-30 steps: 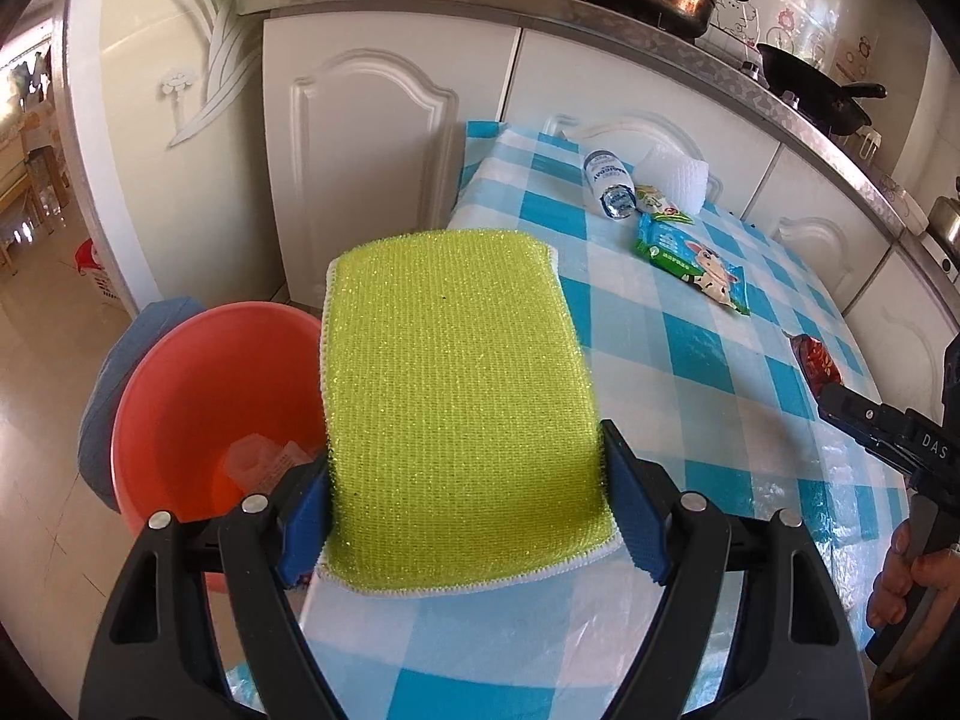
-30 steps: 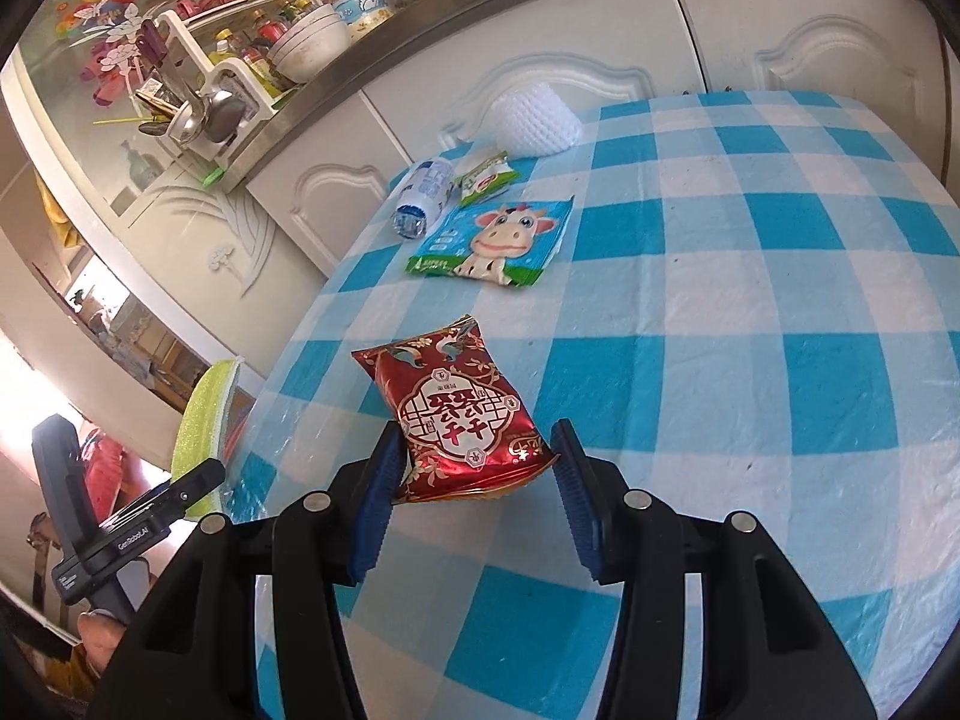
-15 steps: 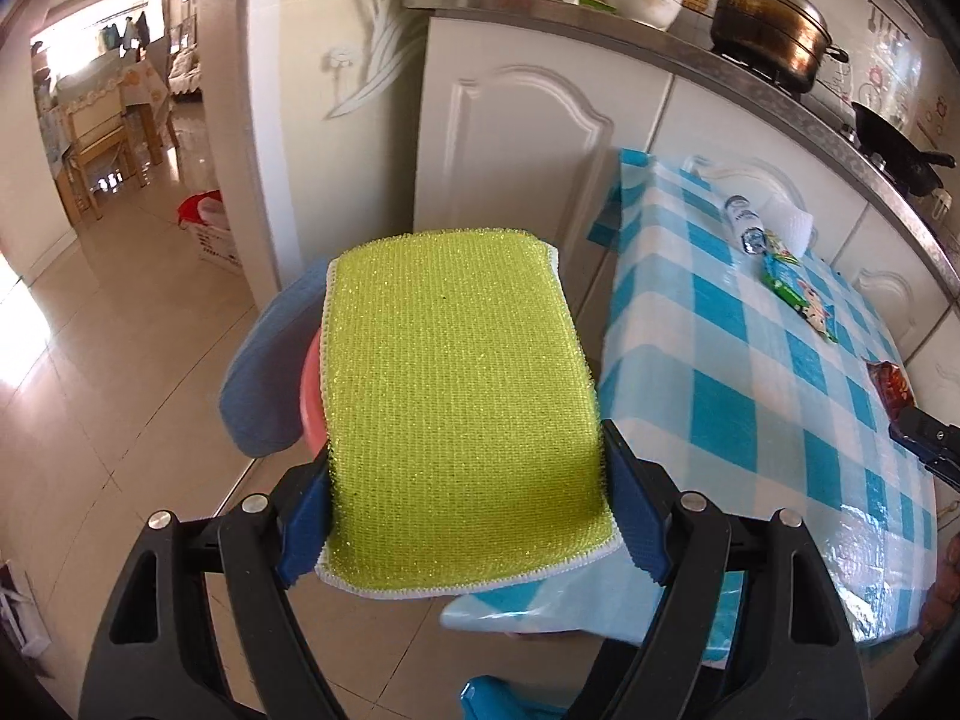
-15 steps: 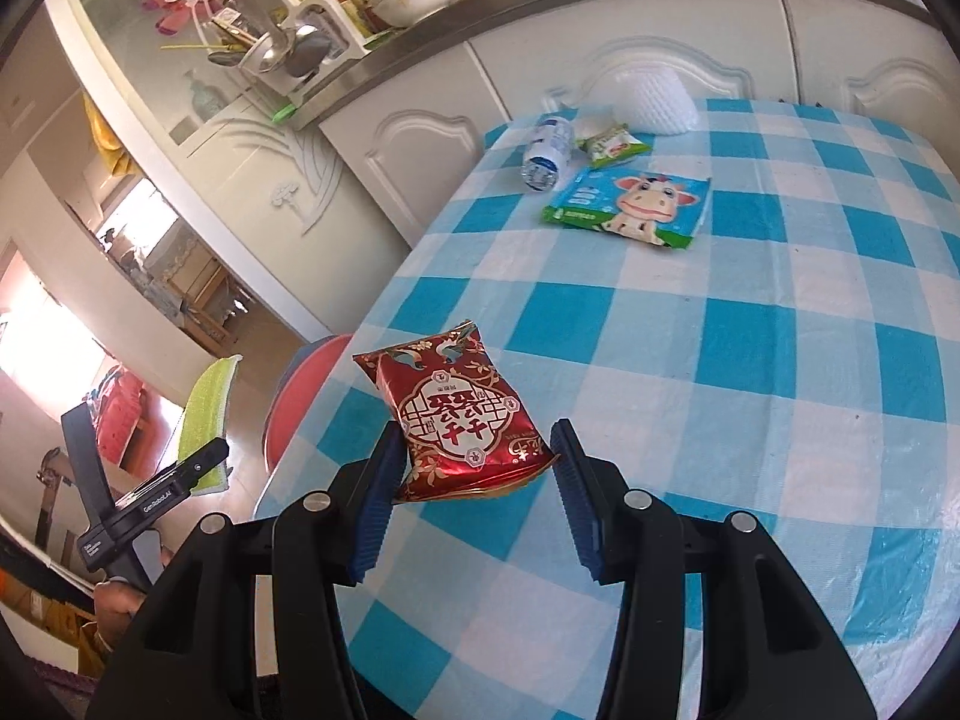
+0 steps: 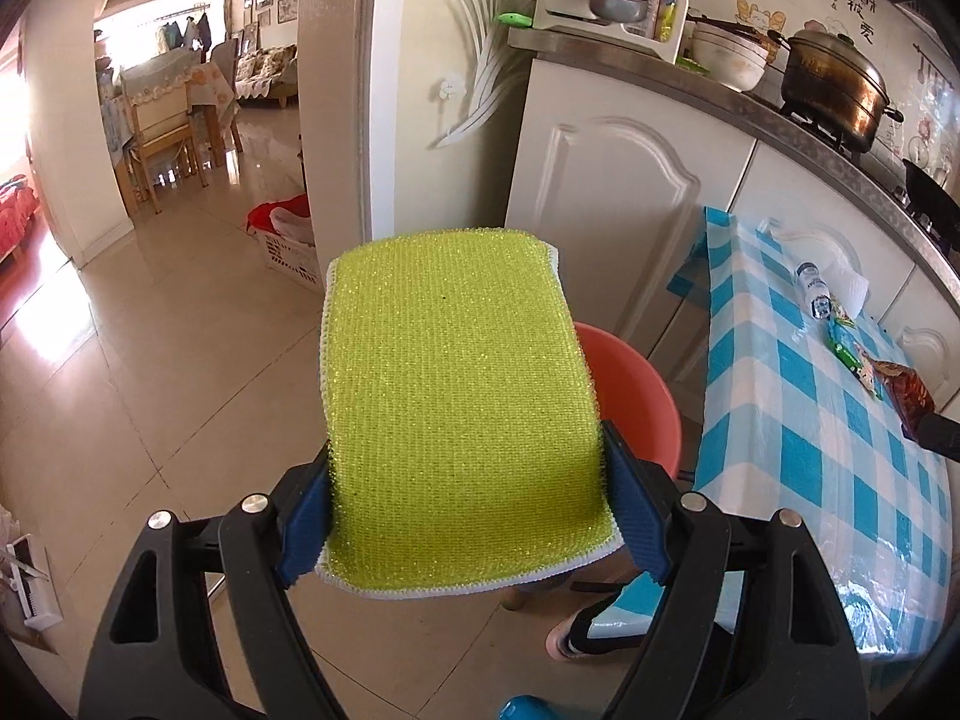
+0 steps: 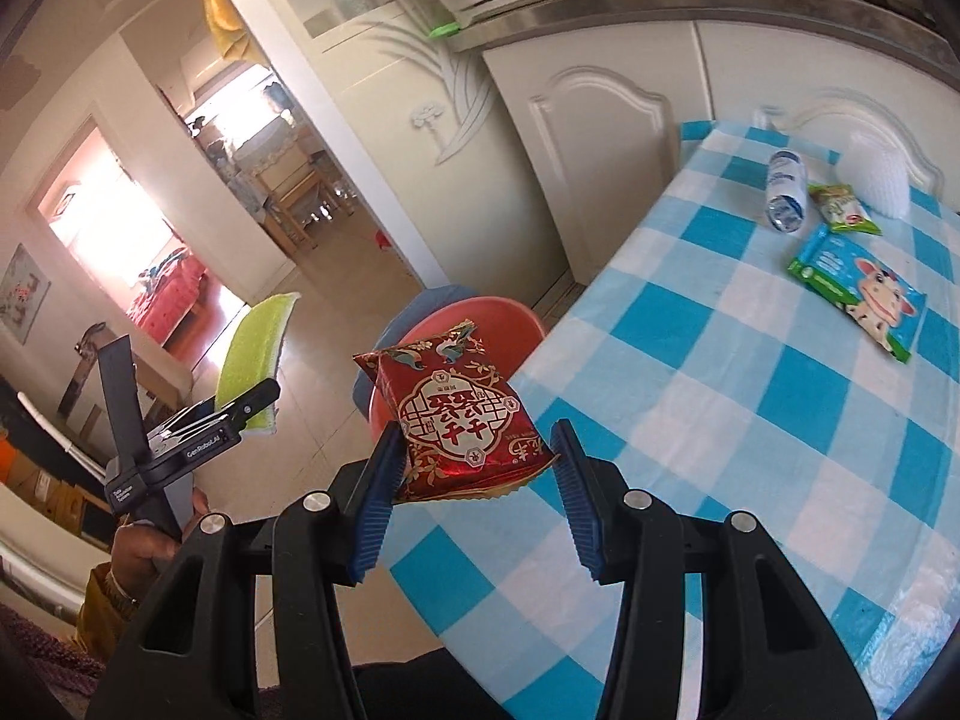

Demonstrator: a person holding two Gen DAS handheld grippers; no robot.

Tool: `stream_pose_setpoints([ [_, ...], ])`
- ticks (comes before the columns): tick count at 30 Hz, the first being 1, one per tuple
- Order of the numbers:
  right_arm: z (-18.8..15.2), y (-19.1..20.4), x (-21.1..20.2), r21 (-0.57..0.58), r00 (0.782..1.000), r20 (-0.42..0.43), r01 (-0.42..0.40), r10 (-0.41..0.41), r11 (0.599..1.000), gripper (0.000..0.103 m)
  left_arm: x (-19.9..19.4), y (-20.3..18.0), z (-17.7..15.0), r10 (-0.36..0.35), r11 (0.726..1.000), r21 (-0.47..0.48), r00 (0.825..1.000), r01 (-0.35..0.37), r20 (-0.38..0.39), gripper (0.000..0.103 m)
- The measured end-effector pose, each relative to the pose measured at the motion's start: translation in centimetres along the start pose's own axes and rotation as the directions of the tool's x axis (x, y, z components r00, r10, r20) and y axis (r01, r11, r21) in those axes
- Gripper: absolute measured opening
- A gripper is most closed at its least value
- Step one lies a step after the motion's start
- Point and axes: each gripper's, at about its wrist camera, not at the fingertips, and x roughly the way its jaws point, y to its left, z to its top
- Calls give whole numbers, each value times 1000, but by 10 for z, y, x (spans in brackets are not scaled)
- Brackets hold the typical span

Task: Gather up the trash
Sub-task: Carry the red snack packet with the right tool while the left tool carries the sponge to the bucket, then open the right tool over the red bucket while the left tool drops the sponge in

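My left gripper [image 5: 465,516] is shut on a yellow-green sponge cloth [image 5: 456,396] and holds it in the air off the table's left end, above the floor. My right gripper [image 6: 474,498] is shut on a red snack packet [image 6: 462,414] and holds it over the table's left edge, just short of an orange bucket [image 6: 480,315] on the floor. The bucket also shows behind the sponge in the left wrist view [image 5: 636,396]. The left gripper and sponge show in the right wrist view [image 6: 252,360].
On the blue-checked table [image 6: 750,420] lie a plastic bottle [image 6: 785,192], a small green packet [image 6: 840,210], a cow-print packet [image 6: 858,288] and a white foam net [image 6: 876,174]. White cabinets [image 5: 606,228] stand behind the bucket.
My left gripper has drawn back and left, away from the table, with the sponge. My right gripper has carried the red packet left to the table edge near the bucket.
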Motion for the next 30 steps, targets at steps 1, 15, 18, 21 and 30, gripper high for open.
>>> stream_pose_setpoints([
  [1, 3, 3, 7, -2, 1000, -12, -11, 10, 1000, 51, 2, 1, 0, -9, 1000, -8, 1000, 9, -1, 79],
  [15, 27, -3, 88, 147, 985, -129, -97, 117, 984, 51, 62, -30, -2, -106, 994, -19, 992, 105, -64, 79],
  [18, 33, -4, 99, 150, 984, -138, -87, 108, 985, 51, 76, -37, -5, -102, 995, -7, 991, 102, -89, 79],
  [21, 39, 0, 108, 116, 987, -144, -61, 78, 991, 51, 89, -41, -7, -105, 994, -5, 988, 105, -109, 79],
  [30, 46, -3, 127, 97, 988, -148, -32, 46, 995, 52, 120, -55, -6, -94, 995, 16, 982, 97, -162, 80],
])
